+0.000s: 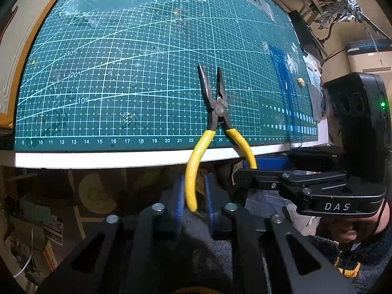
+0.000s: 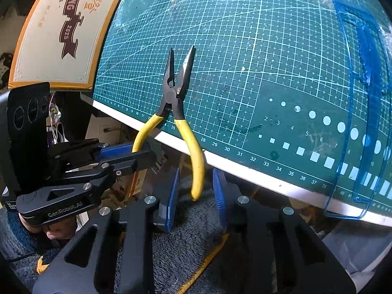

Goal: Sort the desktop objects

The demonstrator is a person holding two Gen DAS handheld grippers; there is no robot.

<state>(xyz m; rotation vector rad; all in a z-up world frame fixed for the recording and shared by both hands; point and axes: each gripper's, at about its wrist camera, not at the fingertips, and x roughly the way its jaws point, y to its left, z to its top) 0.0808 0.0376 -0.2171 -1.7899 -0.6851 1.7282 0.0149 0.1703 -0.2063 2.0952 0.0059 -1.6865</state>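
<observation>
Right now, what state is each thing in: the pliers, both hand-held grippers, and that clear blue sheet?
Pliers: jaws open, handles spread, overhanging the desk edge.
Left hand-held gripper: open, pads either side of one yellow handle, no clamp visible.
Right hand-held gripper: open, pads either side of the other handle, no clamp visible.
Cutting mat: flat, scuffed and stained.
Clear blue sheet: flat on the mat, corner past the desk edge.

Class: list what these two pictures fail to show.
1. Left wrist view: right handle tip of the needle-nose pliers, behind the right tongs.
2. Right wrist view: the left handle tip, behind the left tongs.
3. Right wrist view: the box lettering, cut off by the top edge.
</observation>
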